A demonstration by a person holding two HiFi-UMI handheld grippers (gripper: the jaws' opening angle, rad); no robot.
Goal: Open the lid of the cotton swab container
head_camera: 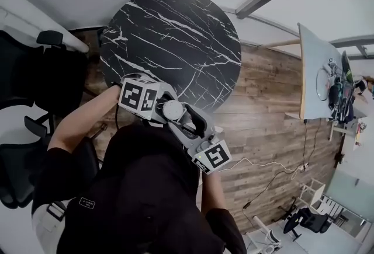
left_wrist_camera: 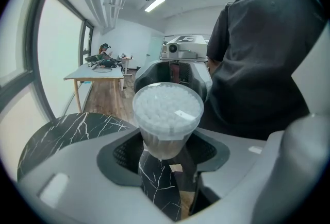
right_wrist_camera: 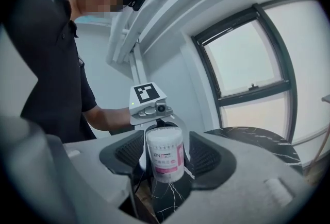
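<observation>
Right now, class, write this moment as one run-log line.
left claw: shut on cotton swab container | right claw: open around container, not gripping | lid: appears on | container: off the marble table

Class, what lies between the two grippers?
The cotton swab container, gripped by the left gripper and standing between the right gripper's open jaws; the right gripper view shows it.
</observation>
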